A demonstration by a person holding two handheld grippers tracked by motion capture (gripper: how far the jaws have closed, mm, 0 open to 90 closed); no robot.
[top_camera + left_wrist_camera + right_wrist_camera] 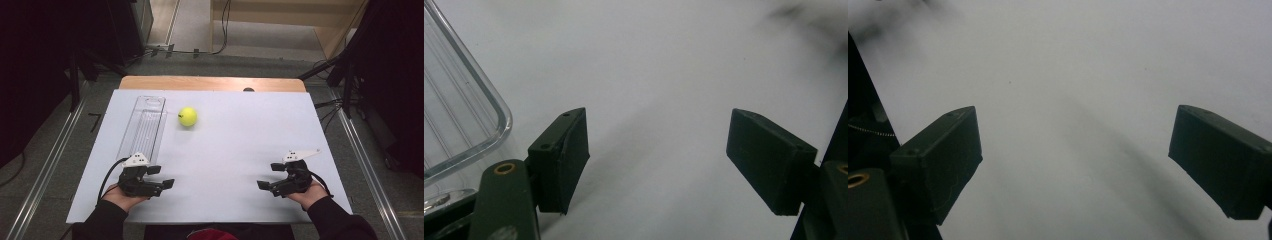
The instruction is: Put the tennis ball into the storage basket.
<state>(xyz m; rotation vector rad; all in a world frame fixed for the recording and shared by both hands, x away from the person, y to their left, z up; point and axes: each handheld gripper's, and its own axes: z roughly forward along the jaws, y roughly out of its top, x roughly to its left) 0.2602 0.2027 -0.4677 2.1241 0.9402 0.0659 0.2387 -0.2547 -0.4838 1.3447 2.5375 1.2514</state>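
Work apparently unstarted: ball (pixel 188 116) loose on tabletop (pixel 235 140) beside clear tray (pixel 142 125); left gripper (pixel 156 181) and right gripper (pixel 270 179) jaws spread, holding nothing.

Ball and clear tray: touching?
Apart. The high view shows a strip of bare white table between the yellow ball and the clear tray.

Right gripper (pixel 1075 165) jaws apart over white tabletop (pixel 1073 60).

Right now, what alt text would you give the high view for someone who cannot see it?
A person's hands hold two black tools, left and right, both open and empty, at the near edge of a white table. Farther back lie a yellow ball and a clear tray, apart.
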